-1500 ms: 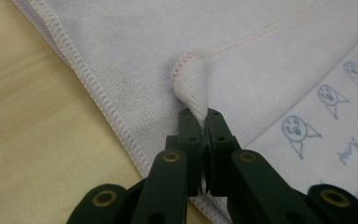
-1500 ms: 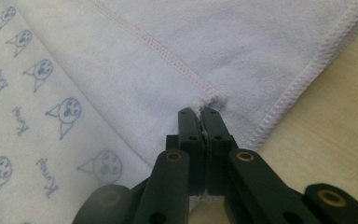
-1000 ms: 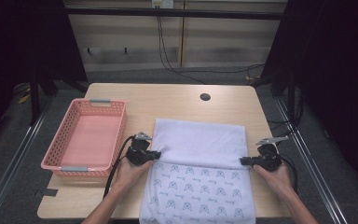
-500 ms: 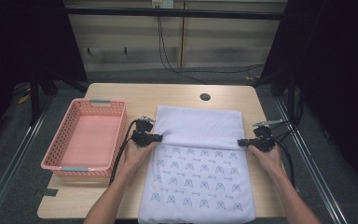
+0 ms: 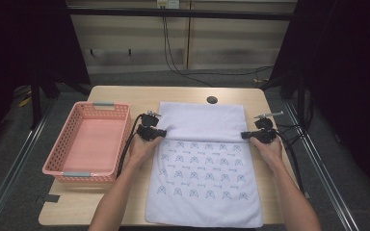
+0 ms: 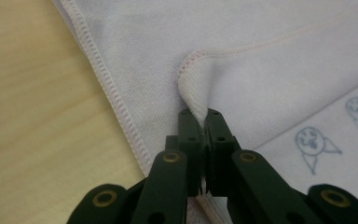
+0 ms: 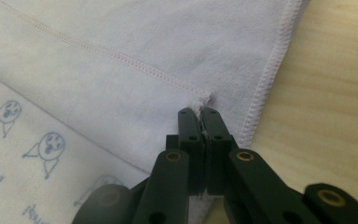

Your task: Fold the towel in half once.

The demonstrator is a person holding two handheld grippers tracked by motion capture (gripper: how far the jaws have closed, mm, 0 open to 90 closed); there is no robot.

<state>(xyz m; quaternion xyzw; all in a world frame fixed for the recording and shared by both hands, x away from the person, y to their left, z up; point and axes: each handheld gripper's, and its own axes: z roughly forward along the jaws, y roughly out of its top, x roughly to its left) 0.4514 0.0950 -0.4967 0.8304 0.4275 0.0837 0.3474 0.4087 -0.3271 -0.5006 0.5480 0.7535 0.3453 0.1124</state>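
Since the earlier high-view frames, both hands have carried the folded-over edge of the towel (image 5: 203,163) up the picture, away from the person, so the plain white band across the top has narrowed and more of the printed face shows below it. That towel, pale with small blue cartoon prints, lies flat in the centre of the frame with its long axis running top to bottom, its near end hanging at the lower table edge. The raised fold crosses it left to right, just above the middle, and each end of that fold sits directly at a gripper tip. On the left of the picture the left gripper (image 5: 160,133) pinches the corner of the fold; in the left gripper view its jaws are closed tight on a hemmed nub of towel (image 6: 196,100), with the lower layer's stitched edge running past on the wood. On the right the right gripper (image 5: 246,136) does the same, and the right gripper view shows its jaws clamped on the opposite corner (image 7: 200,103). The far edge of the towel lies straight ahead of both tips, toward the top of the frame, and both hands look equally near it. A pink plastic basket (image 5: 72,168) stands apart at the left on the wooden table (image 5: 125,94), untouched.
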